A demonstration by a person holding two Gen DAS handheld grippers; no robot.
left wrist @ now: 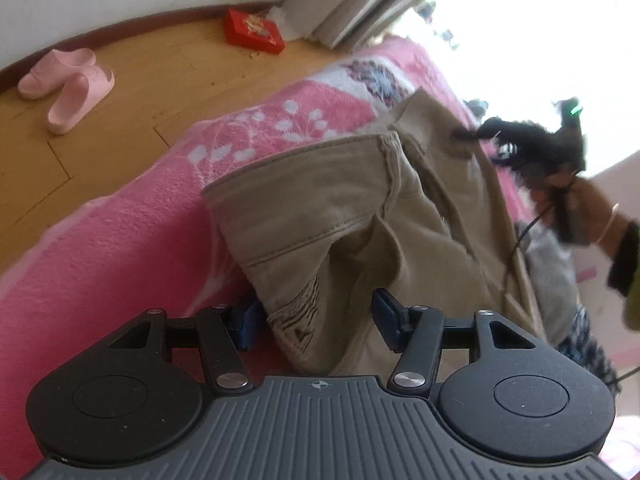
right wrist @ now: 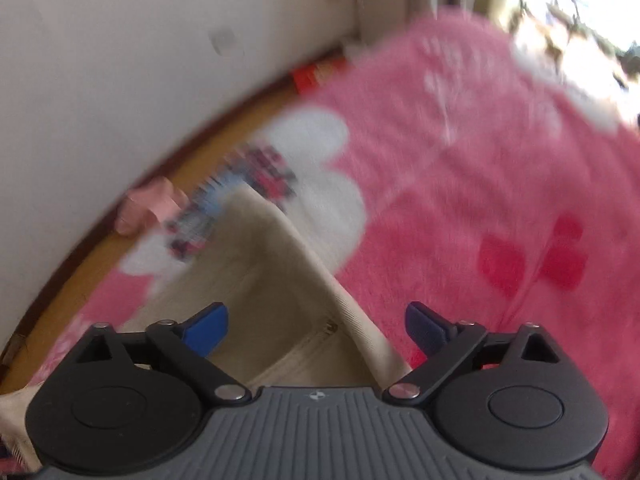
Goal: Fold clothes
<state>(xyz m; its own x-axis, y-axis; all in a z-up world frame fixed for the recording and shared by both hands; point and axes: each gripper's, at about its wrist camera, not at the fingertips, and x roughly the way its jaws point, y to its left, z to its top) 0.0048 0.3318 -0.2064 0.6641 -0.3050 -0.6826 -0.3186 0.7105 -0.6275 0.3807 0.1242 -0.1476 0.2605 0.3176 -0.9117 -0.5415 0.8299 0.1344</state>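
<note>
Khaki trousers point(left wrist: 328, 208) lie crumpled on a pink fleece blanket point(left wrist: 132, 216). My left gripper point(left wrist: 316, 320) is open, its blue pads on either side of a folded edge of the trousers near a striped label. The right gripper point(left wrist: 556, 148) shows at the far right of the left wrist view, held in a hand over the other end of the trousers. In the blurred right wrist view, my right gripper point(right wrist: 316, 328) is open above the trousers point(right wrist: 276, 280), nothing between its pads, with the pink blanket point(right wrist: 480, 184) beyond.
A wooden floor point(left wrist: 132, 92) lies past the bed edge, with pink slippers point(left wrist: 68, 80) and a red box point(left wrist: 252, 32). A white wall point(right wrist: 120, 60) stands behind. Other grey and patterned clothes point(left wrist: 560, 280) lie at the right.
</note>
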